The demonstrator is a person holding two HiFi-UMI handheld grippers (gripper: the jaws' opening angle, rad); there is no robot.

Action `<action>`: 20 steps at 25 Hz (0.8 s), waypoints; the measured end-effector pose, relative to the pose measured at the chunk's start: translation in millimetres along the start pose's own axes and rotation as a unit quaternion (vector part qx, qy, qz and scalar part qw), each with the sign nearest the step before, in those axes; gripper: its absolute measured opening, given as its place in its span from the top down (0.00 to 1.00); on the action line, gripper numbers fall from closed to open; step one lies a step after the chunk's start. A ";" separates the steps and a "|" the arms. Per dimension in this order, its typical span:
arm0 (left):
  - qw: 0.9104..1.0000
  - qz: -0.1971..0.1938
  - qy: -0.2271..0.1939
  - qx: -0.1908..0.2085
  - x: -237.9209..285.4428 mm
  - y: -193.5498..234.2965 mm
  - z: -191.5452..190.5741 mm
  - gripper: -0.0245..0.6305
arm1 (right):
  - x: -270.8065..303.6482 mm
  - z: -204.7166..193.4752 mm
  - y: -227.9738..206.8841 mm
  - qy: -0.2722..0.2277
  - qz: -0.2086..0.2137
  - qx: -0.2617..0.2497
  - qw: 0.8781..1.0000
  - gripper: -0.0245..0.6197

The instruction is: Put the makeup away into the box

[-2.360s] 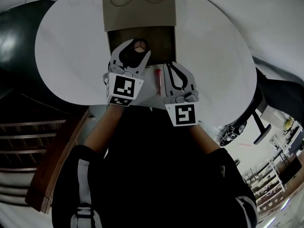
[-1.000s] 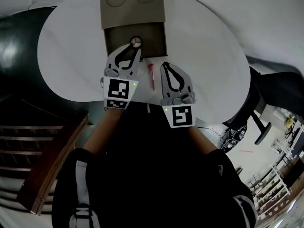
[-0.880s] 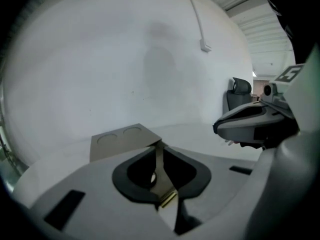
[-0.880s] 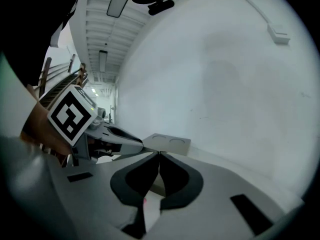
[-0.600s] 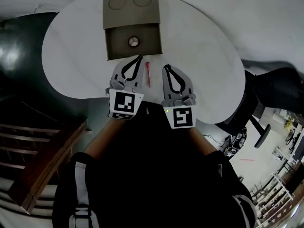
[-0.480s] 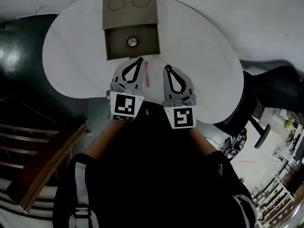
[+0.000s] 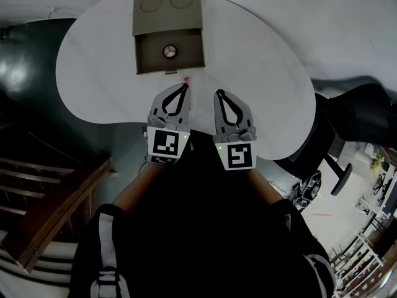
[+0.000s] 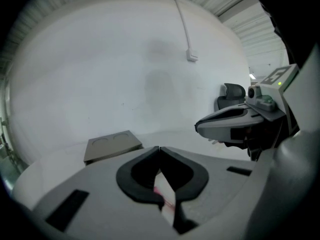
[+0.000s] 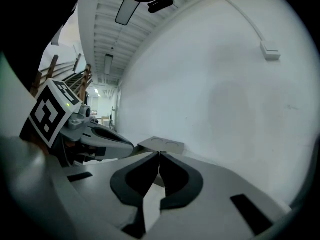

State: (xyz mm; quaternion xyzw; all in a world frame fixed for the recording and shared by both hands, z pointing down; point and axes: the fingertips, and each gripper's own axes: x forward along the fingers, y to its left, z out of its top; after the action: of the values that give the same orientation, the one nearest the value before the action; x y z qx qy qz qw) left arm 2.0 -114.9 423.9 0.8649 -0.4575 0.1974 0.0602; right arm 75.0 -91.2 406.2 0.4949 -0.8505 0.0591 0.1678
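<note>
Fingers on the left gripper [image 8: 159, 148] meet tip to tip with nothing clamped between them. Through the hollow below the tips, the left gripper view shows a strip of pink: the lipstick [image 7: 187, 81], lying on the counter [image 7: 260, 73] beneath. The right gripper [image 9: 159, 154] also has its fingers closed together, and they hold nothing.

In the head view both grippers hang side by side over the near part of the white counter, pointing toward the box [image 7: 149, 59]. The lipstick lies between them, just beside the left gripper's tips. It is outside the box, close to its near edge. The box stands open, its lid with two round recesses laid back on the far side. A round compact [image 7: 168, 51] sits inside the tray, near its middle, well apart from both grippers.
</note>
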 end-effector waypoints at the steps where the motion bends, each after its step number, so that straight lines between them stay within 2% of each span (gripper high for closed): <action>1: 1.000 0.001 0.004 -0.003 0.3 -0.6 -3.5 0.95 | -0.3 -1.9 0.9 0.002 0.002 0.002 1.000 0.92; 8: 0.998 0.000 0.048 -0.027 8.4 -4.3 -37.0 0.93 | 0.8 -10.7 3.8 0.013 0.014 0.006 1.000 0.92; 11: 0.997 -0.003 0.065 -0.041 13.7 -7.7 -50.3 0.84 | 1.2 -15.2 3.0 0.020 0.017 0.009 1.000 0.92; 20: 0.990 -0.017 0.130 -0.060 30.9 -15.9 -98.9 0.71 | 8.7 -29.5 0.9 0.038 0.025 0.017 0.999 0.92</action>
State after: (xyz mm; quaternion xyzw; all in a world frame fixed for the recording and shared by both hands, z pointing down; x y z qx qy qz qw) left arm 2.2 -101.4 527.8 0.8346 -0.4418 0.2789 0.1747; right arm 77.0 -90.1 436.9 0.4733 -0.8547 0.0962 0.1904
